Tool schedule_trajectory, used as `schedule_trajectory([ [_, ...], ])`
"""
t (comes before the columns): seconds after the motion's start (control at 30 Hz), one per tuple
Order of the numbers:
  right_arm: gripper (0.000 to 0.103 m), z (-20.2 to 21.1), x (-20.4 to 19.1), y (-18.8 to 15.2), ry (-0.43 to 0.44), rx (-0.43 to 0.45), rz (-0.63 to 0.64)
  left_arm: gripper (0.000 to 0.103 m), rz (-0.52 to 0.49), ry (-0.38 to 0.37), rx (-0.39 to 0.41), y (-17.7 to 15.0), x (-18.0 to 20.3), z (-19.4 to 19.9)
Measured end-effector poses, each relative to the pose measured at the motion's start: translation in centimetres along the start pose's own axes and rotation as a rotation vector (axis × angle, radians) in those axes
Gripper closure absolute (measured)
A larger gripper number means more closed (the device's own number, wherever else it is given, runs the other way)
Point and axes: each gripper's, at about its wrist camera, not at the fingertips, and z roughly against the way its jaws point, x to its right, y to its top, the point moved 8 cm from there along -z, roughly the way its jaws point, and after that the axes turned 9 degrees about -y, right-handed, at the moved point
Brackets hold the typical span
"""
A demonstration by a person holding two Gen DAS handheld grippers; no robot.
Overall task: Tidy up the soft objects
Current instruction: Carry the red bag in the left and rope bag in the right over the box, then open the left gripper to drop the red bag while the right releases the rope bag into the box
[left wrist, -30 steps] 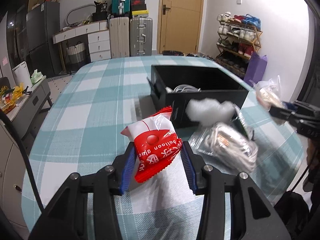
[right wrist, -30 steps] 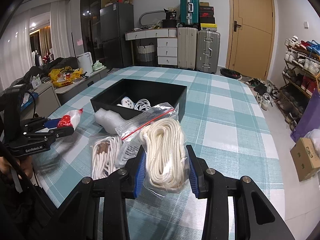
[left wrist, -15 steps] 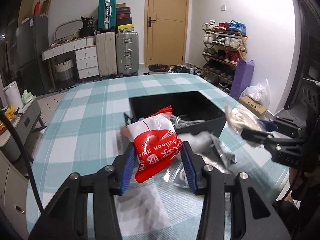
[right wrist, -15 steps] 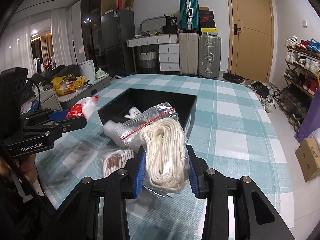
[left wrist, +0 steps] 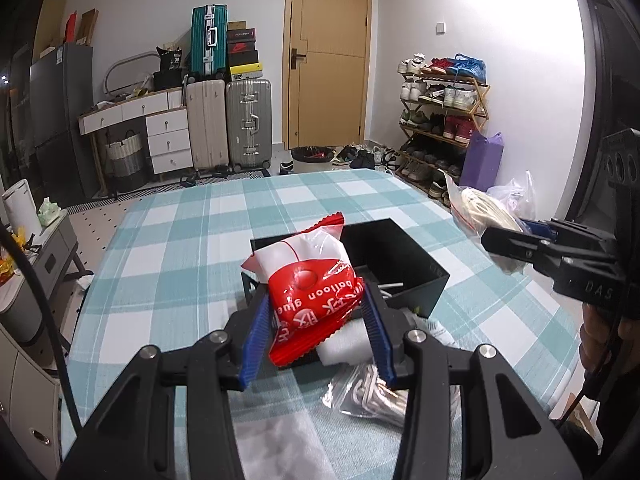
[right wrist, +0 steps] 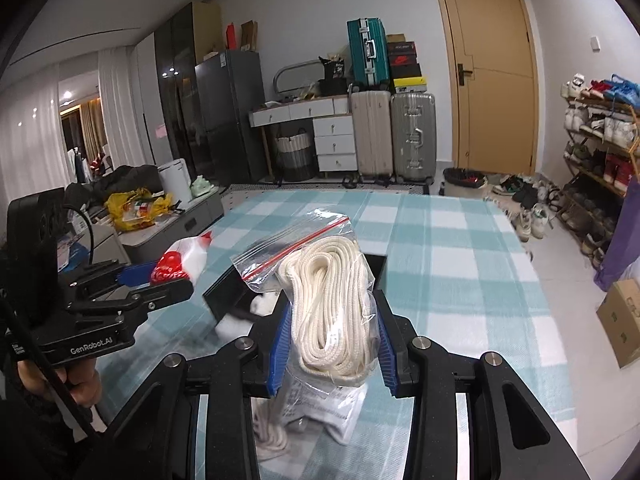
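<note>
balloon glue packet (left wrist: 310, 298) pinched in left gripper (left wrist: 316, 334), rope bag (right wrist: 328, 300) clamped in right gripper (right wrist: 331, 342).

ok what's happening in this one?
A person holds a claw in each hand, sorting soft items on a checked table. The left claw is shut on a red and white balloon glue packet. The right claw is shut on a zip bag of white rope. Both hang above a black box holding white items. Another rope bag lies on the table.
</note>
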Motion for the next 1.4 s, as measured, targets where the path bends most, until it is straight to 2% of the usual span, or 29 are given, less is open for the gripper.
schedule_trajectory([
  [0.5,0.066,-4.9,-0.3,0.7,0.007,-0.056,0.003,0.059,0.011,-0.009,-0.042,1.1,-0.7,-4.3],
  [1.07,0.065,-11.3,-1.8,0.1,-0.013,-0.141,0.095,0.059,0.019,-0.006,-0.113,0.6,-1.6,-8.7],
  [1.4,0.065,-13.1,-2.0,-0.2,-0.042,-0.161,0.166,0.058,0.02,-0.005,-0.145,-0.1,-1.8,-10.1],
])
